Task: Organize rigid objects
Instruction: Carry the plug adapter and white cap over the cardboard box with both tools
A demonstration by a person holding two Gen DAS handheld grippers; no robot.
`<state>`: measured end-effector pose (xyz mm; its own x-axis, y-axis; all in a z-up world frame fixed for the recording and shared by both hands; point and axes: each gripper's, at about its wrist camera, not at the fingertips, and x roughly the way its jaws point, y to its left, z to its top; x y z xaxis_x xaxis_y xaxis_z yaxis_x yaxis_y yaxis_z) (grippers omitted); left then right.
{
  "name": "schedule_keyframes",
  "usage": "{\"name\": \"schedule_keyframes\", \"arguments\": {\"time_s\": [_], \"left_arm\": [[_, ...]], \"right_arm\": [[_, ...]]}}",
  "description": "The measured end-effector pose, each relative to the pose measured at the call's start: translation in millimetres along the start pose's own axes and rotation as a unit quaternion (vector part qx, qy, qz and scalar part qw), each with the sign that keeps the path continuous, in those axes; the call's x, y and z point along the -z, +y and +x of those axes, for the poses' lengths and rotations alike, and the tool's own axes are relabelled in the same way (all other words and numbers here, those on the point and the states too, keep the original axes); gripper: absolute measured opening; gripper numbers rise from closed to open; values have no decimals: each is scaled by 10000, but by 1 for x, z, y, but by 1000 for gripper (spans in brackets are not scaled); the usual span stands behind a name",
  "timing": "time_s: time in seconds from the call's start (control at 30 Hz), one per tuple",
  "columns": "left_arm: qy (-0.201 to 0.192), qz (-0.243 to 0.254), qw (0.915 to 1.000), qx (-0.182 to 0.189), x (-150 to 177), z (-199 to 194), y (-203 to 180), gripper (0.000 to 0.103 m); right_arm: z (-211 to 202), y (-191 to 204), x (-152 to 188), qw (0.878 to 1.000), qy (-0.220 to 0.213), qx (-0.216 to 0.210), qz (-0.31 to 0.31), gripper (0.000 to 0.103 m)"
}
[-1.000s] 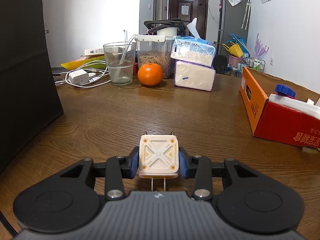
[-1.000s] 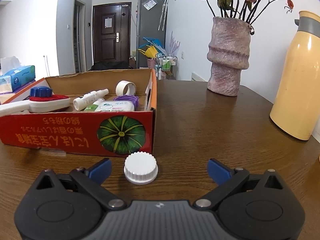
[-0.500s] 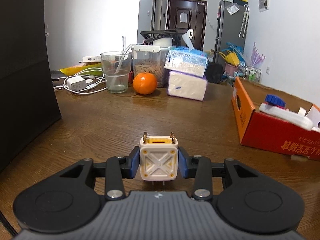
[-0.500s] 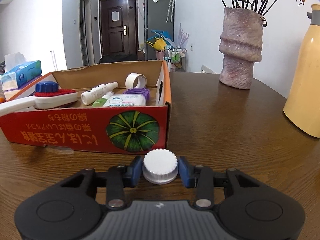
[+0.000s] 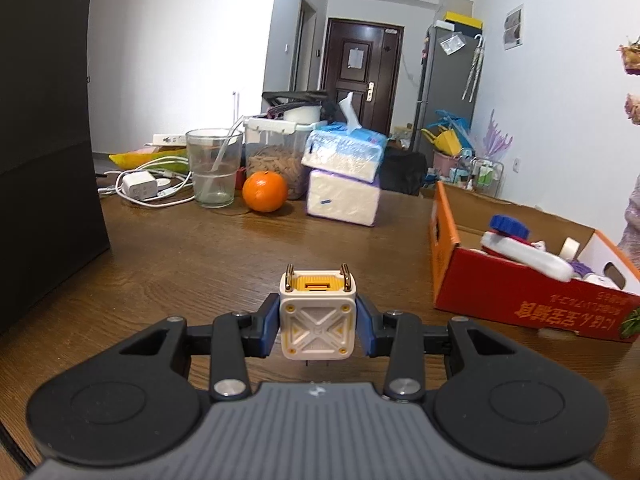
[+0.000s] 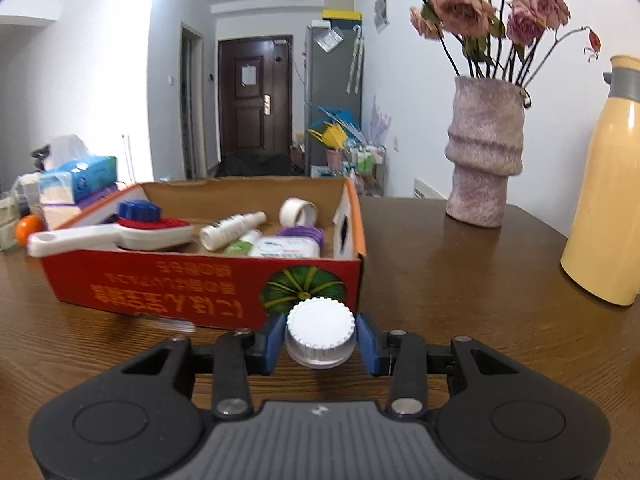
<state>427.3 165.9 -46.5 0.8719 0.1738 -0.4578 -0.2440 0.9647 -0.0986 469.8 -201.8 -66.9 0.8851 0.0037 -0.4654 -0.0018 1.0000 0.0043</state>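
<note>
Clamping a cream cube plug adapter point(image 5: 317, 324) at lower centre, the left hand-held gripper point(image 5: 317, 326) holds it clear of the tabletop point(image 5: 224, 256). Right hand-held gripper point(image 6: 320, 338) pinches a white bottle cap point(image 6: 320, 330) at lower centre, just before the red cardboard box point(image 6: 168, 284).

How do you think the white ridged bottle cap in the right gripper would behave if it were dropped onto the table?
The white ridged cap, pinched by the right gripper, looks like stiff, light plastic, so it should survive a drop. Being round, it may roll if it lands on edge. Its ridged rim probably helps the pads grip.
</note>
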Motion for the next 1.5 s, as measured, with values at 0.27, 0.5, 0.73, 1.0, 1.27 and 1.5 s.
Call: {"name": "schedule_keyframes", "arguments": {"time_s": [0.27, 0.5, 0.73, 1.0, 1.27, 1.5], "left_arm": [[-111, -16, 9996, 273, 3, -17, -18, 39], [-204, 92, 9981, 568, 8, -32, -44, 39], [-204, 205, 9963, 807, 14, -41, -69, 39], [-212, 388, 9931, 1085, 18, -49, -101, 39], [-194, 511, 9905, 1265, 15, -54, -127, 39], [-293, 588, 9881, 1390, 7, -56, -148, 39]], "right_arm": [[-30, 16, 2, 9991, -263, -303, -149, 39], [-52, 25, 2, 9970, -464, -588, -211, 39], [-66, 30, 2, 9950, -620, -757, -219, 39], [-75, 31, 0, 9931, -746, -877, -213, 39], [-78, 31, -4, 9921, -817, -934, -199, 39], [-74, 27, -13, 9918, -879, -916, -151, 39]]}}
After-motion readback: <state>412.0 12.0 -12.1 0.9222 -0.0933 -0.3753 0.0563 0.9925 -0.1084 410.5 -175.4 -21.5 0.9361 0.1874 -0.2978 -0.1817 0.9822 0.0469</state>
